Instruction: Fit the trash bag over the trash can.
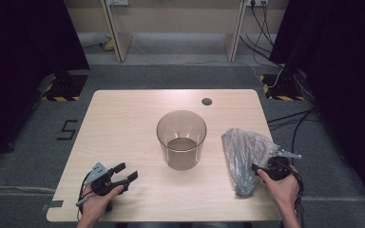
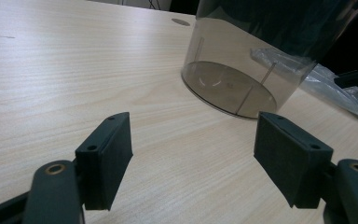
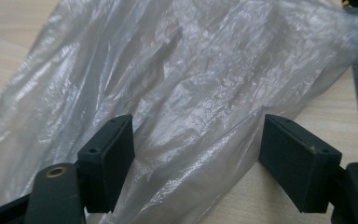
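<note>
Right gripper (image 3: pixel 198 163): jaws spread wide either side of the crumpled clear plastic bag (image 3: pixel 186 93), not clamped; the film lies between the pads, which looks like the start of a pinch
Left gripper (image 2: pixel 193 161): jaws apart, holding nothing, low over the pale wooden table (image 2: pixel 51 70) and aimed at the base of the tall smoky transparent cylindrical bin (image 2: pixel 242 60), probably ready to steady it
Bag position: in the high view the bag (image 1: pixel 244 154) lies on the table's right side, near the bin (image 1: pixel 181 138) but apart from it, its low end close to the near edge
Bin: upright mid-table, mouth open, likely meant to take the bag as a liner
Open room: bare wood left of and beyond the bin; the small dark cable hole (image 1: pixel 206 101) sits well behind
</note>
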Demonstrator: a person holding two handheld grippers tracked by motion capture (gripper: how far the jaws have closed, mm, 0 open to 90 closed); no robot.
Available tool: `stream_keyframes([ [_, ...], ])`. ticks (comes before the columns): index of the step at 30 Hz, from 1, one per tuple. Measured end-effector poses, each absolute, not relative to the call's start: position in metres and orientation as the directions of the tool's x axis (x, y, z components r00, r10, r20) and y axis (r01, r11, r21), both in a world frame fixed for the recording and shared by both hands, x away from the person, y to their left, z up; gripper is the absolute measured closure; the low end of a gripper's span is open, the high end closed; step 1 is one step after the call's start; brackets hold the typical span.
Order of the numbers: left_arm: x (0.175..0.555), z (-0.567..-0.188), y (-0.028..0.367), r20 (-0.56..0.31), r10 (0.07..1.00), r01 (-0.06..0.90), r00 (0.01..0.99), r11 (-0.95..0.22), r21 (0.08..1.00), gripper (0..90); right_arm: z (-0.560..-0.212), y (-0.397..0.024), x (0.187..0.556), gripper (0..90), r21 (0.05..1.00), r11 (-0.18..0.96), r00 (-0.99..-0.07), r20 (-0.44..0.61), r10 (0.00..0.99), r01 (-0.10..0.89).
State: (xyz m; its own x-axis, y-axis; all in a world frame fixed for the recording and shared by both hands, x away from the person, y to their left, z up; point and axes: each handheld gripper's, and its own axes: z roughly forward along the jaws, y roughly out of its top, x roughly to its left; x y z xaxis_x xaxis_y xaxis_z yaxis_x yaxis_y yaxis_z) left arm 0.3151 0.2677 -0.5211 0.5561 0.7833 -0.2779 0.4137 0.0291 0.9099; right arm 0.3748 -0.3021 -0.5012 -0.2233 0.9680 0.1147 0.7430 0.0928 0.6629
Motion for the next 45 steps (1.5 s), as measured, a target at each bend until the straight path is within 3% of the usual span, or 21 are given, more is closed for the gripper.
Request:
stream_keyframes([
  [9, 0.316, -0.521, 0.267, -0.28, 0.782, 0.42, 0.556, 0.027, 0.907, 26.7, -0.506, -0.289, 0.375, 25.5, 0.67, 0.176, -0.238, 0.001, 0.971, 0.721],
  [13, 0.316, -0.521, 0.267, -0.279, 0.781, 0.419, 0.558, 0.024, 0.908, 26.7, -0.503, -0.287, 0.376, 52.2, 0.674, 0.218, -0.298, 0.003, 0.954, 0.705],
  [18, 0.315, -0.521, 0.267, -0.279, 0.78, 0.418, 0.56, 0.025, 0.908, 26.7, -0.502, -0.287, 0.378, 77.0, 0.681, 0.204, -0.314, 0.04, 0.949, 0.703],
  [21, 0.315, -0.521, 0.267, -0.28, 0.78, 0.418, 0.56, 0.025, 0.908, 26.7, -0.504, -0.29, 0.379, 88.5, 0.686, 0.141, -0.305, 0.122, 0.945, 0.713],
  [27, 0.315, -0.521, 0.267, -0.281, 0.78, 0.42, 0.559, 0.026, 0.907, 26.7, -0.498, -0.284, 0.375, 90.0, 0.737, 0.135, -0.321, 0.115, 0.94, 0.662],
  [34, 0.315, -0.521, 0.266, -0.277, 0.78, 0.416, 0.561, 0.024, 0.909, 26.7, -0.468, -0.27, 0.372, 90.0, 0.852, 0.134, -0.364, 0.07, 0.929, 0.507],
  [45, 0.315, -0.521, 0.266, -0.278, 0.78, 0.418, 0.561, 0.023, 0.908, 26.7, -0.422, -0.246, 0.385, 90.0, 0.944, 0.093, -0.388, 0.039, 0.921, 0.316],
])
